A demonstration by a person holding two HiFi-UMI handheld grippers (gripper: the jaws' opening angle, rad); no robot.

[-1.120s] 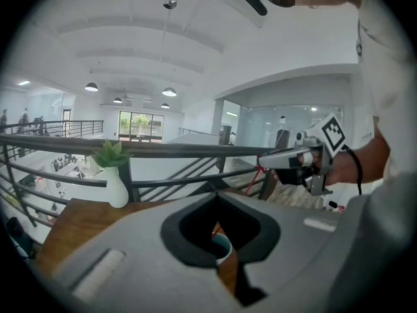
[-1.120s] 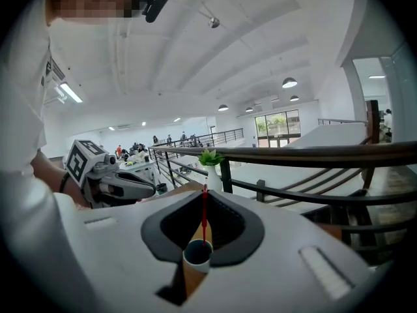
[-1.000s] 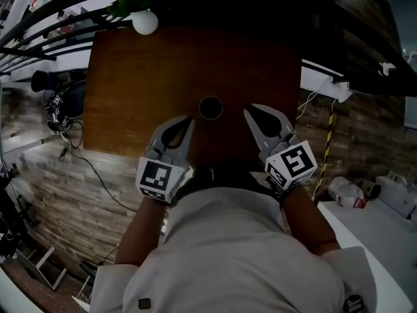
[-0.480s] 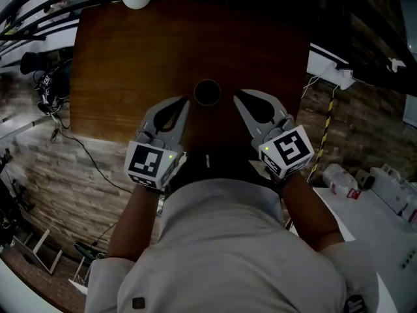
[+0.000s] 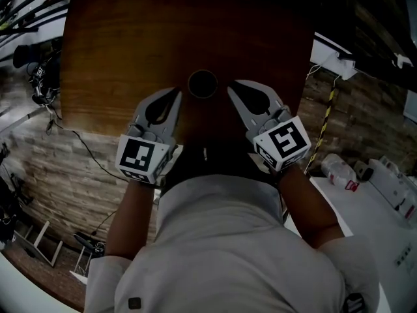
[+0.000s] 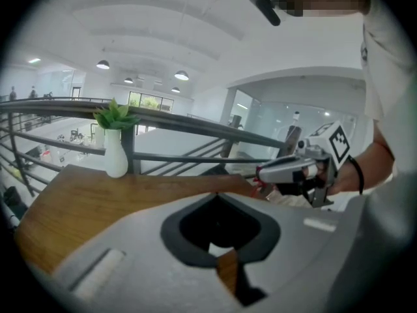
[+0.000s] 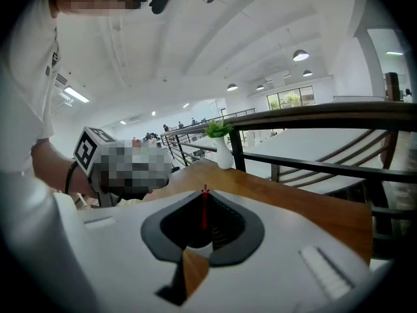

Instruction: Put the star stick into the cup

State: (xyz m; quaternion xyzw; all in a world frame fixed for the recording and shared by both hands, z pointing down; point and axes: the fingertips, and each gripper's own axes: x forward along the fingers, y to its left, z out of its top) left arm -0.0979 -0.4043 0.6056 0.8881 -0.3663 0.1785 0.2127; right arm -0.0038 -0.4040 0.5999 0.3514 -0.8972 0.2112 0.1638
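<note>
A black cup (image 5: pixel 202 83) stands on the brown wooden table (image 5: pixel 117 51), seen from above in the head view. My right gripper (image 5: pixel 230 85) has its tips just right of the cup and is shut on a thin red stick (image 7: pixel 204 208), which stands upright between the jaws; its star is not visible. A bit of red shows at that gripper's tip (image 6: pixel 259 173) in the left gripper view. My left gripper (image 5: pixel 177 91) is shut and holds nothing, its tips just left of the cup. The cup is hidden in both gripper views.
A white vase with green leaves (image 6: pixel 116 154) stands at the table's far edge, in front of a dark metal railing (image 6: pixel 195 130). Cables (image 5: pixel 71 132) hang at the table's left. A white surface with a bottle (image 5: pixel 339 173) lies at the right.
The head view has shifted, so cup and grippers sit higher in the frame. Both grippers stay on either side of the cup, the right tip a little nearer to it.
</note>
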